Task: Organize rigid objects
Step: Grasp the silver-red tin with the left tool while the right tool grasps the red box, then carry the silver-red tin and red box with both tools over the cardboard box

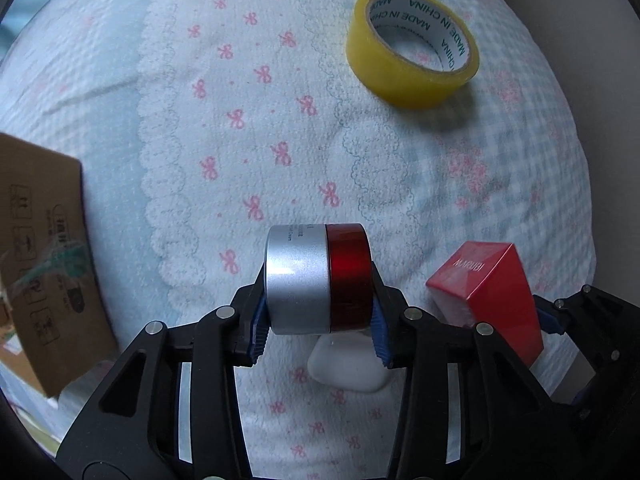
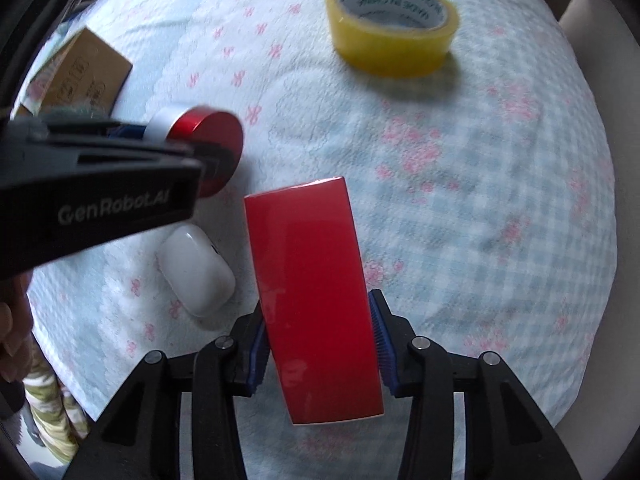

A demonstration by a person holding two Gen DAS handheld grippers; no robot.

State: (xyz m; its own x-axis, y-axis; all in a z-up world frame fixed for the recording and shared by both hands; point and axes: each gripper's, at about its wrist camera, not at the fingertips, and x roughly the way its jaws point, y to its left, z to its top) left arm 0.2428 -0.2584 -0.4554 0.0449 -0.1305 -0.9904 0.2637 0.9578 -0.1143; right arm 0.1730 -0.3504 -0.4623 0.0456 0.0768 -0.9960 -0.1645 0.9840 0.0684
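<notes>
The left gripper [image 1: 318,330] is clamped on a silver-and-red jar [image 1: 318,276], turned on its side with the silver half to the left, held above the bow-print cloth [image 1: 248,128]; the right gripper [image 2: 320,344] grips a red box [image 2: 312,296] by its long sides, just right of the jar; a white case [image 2: 196,272] lies on the cloth below and between them; a roll of yellow tape [image 1: 412,46] sits flat at the far right, well apart; a cardboard box [image 1: 44,248] stands at the left edge.
</notes>
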